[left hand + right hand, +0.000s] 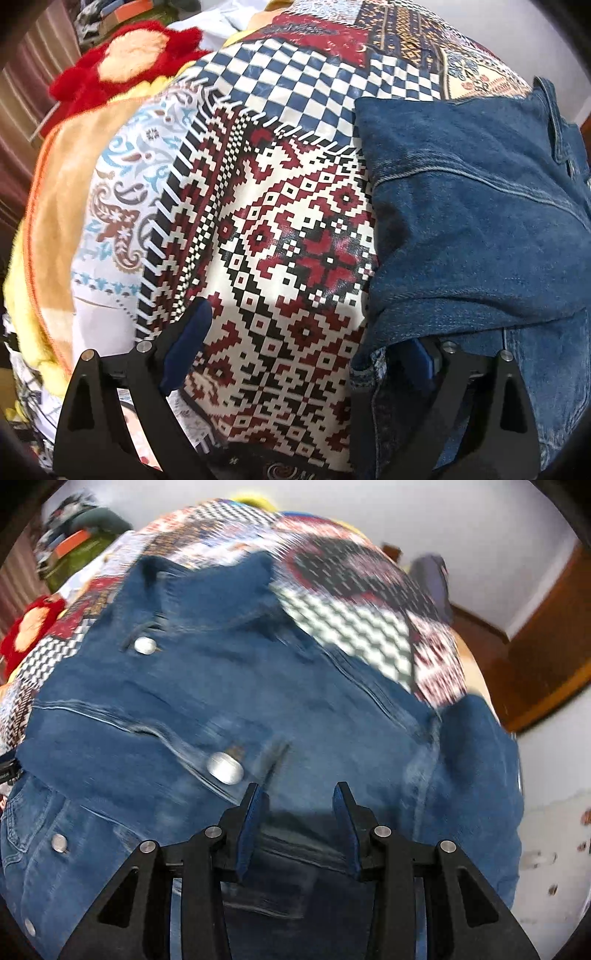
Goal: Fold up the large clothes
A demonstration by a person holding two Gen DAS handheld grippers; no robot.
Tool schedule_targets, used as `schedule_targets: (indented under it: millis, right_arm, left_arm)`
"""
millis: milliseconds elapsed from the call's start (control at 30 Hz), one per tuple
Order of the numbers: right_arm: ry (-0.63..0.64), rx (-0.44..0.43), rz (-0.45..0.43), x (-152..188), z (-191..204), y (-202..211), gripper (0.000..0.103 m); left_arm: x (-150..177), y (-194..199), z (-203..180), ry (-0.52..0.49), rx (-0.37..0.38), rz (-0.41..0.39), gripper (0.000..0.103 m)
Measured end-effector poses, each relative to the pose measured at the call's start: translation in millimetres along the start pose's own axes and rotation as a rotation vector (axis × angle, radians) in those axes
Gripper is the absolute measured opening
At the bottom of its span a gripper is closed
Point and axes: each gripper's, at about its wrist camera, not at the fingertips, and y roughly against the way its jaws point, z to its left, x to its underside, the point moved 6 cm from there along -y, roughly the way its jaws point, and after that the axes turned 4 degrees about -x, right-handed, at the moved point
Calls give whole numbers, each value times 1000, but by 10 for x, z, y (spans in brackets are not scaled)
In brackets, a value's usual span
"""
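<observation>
The left gripper [306,354] stands wide open, one finger over the quilt [280,236] and the other tucked under the jacket [476,221] edge, while the right gripper [297,827] hangs half open, empty, above the jacket on the quilt.

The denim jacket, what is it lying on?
The denim jacket lies on a patchwork-print bedspread, which shows beyond its edges. Whatever lies directly beneath the jacket is covered.
</observation>
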Motion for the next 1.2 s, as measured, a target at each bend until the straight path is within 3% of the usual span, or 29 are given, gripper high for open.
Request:
schedule_targets:
  millis: [100, 233, 367, 533, 733, 867, 933, 967, 1000, 1033, 1100, 1200]
  right_arm:
    - [-29, 6, 24, 61, -150, 28, 36]
    - [-49, -75, -24, 9, -76, 239, 36]
    - [15, -147, -98, -180, 268, 484, 38]
    - [128, -225, -118, -343, 862, 537, 38]
    - [293, -230, -39, -304, 1461, 223, 38]
    - [407, -164, 41, -124, 1608, -148, 38]
    - [419, -166, 19, -65, 1606, -178, 42]
    - [419, -162, 7, -58, 1583, -162, 54]
    - [415, -141, 9, -54, 1543, -165, 73]
    - [411, -111, 11, -52, 1489, -178, 80]
    - [402, -93, 5, -33, 1403, -164, 84]
    - [357, -151, 20, 17, 1301, -95, 84]
  left_arm:
    - [39, 148, -36, -47, -2, -16, 94]
    - [35, 557, -128, -114, 0, -99, 94]
    - [-115, 968, -265, -139, 30, -186, 94]
    - [-397, 1232, -659, -197, 97, -254, 98]
    - [-524, 1000, -1264, -274, 173, -216, 98]
    - [-420, 701, -1583, -341, 186, -145, 98]
    - [-343, 540, -1653, -361, 173, -112, 98]
    - [-319, 518, -1655, -353, 182, -113, 98]
    - [-298, 520, -1639, -330, 205, -121, 98]
    - [-283, 522, -1620, -317, 218, -118, 98]
    - [-232, 525, -1606, -312, 227, -101, 98]
    - [-149, 604, -1585, -332, 211, -113, 98]
